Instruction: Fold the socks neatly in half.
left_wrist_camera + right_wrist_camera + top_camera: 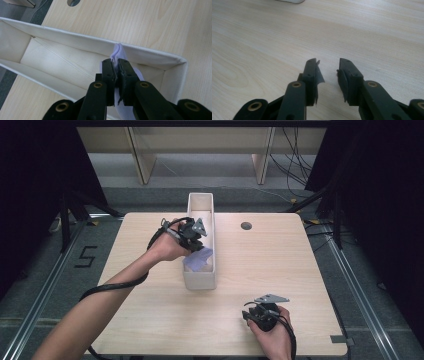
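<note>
1. Nearest the high camera, the person's forearms come in from the bottom edge, one to each gripper.
2. Largest of all is the table [150, 310], pale wood, with a small round hole [246, 225] near its far edge.
3. Next in size, the box [200, 281], a long, narrow, white open-topped bin, lies lengthwise on the table's far half, its far end reaching the far edge.
4. Over the box's near half, the left gripper [116, 65] points down into it; the grey plate [199, 226] on top of it shows in the high view.
5. Its jaws stand almost together, pinched on the cloth [119, 51], a pale lilac piece whose fold sticks up past the tips.
6. That cloth hangs inside the box, close to the near end wall and against the long wall away from the hand; part of it spreads below the jaws.
7. At the table's near right, well apart from the box, the right gripper [328, 65] is low over bare wood.
8. Its jaws stand moderately apart with nothing between them, only table grain beyond the tips.
</note>
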